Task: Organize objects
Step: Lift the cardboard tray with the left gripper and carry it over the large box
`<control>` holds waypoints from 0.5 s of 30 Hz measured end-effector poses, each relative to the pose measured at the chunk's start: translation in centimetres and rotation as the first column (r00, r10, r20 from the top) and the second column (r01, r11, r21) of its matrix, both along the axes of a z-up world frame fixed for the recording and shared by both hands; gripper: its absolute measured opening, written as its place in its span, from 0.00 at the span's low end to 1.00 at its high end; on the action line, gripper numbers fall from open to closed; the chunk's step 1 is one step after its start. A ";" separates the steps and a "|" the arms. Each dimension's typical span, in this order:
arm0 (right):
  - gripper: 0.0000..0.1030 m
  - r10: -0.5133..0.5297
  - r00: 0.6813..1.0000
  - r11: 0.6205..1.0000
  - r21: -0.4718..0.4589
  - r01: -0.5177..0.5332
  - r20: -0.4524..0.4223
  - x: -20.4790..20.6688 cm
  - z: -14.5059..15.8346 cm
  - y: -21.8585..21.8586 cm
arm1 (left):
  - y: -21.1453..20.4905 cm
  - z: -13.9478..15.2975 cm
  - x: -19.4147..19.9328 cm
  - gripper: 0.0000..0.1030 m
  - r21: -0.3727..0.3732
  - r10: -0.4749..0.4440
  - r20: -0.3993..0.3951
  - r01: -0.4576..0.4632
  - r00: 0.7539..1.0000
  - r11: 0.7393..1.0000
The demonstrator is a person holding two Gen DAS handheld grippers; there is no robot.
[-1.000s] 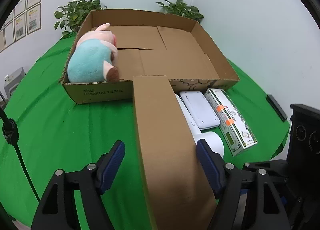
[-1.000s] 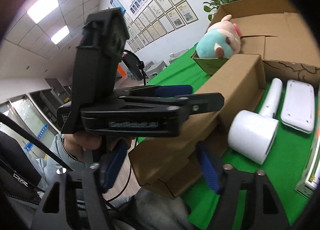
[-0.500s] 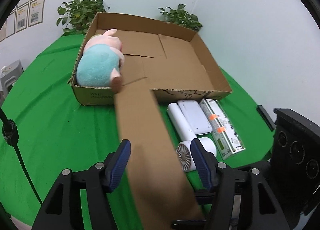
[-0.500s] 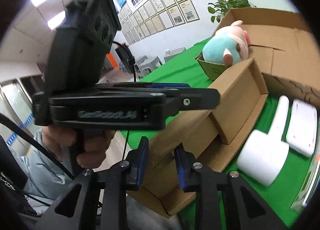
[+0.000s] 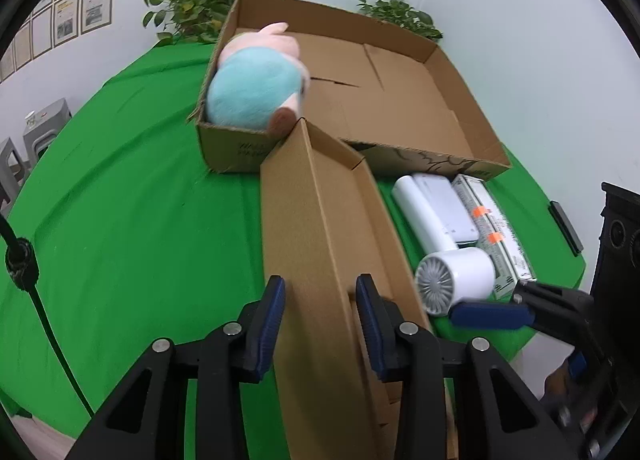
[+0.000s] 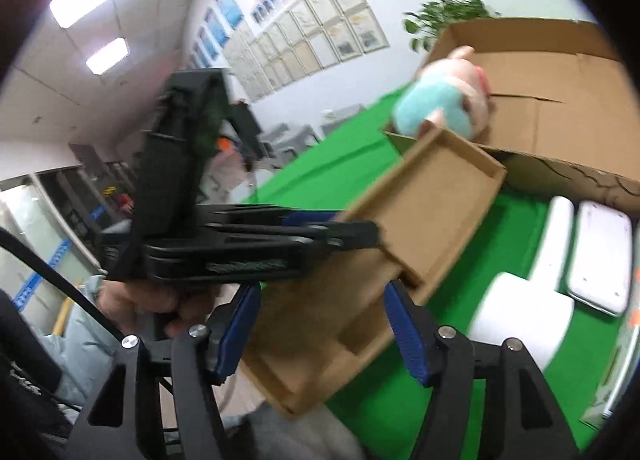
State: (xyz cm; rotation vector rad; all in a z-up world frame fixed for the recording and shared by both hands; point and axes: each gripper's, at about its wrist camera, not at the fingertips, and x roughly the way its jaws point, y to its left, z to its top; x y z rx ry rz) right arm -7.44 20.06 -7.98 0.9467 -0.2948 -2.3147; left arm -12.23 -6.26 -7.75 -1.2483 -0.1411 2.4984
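up close, long shallow brown cardboard tray (image 5: 316, 228), tilted on edge, pinched by left tool (image 5: 320, 312), right tool (image 6: 320, 324) spread wide

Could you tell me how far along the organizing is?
Done: only the plush toy lies in the big box. In hand: the left gripper is clamped on the wall of the narrow carton; the right gripper is open beside it. Left: hair dryer, white case and printed box on the cloth.
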 end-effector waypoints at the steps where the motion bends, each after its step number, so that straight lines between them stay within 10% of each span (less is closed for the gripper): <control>1: 0.62 -0.026 1.000 1.000 0.015 0.025 0.016 -0.4 -0.4 0.1 | -0.2 -0.2 0.0 0.32 0.003 0.005 0.006 -0.005 1.000 1.000; 15: 0.33 -0.187 0.977 0.976 0.130 0.174 0.102 -1.5 -2.2 -0.4 | -1.0 -2.2 1.7 0.13 -0.005 0.068 0.073 -0.068 0.995 0.998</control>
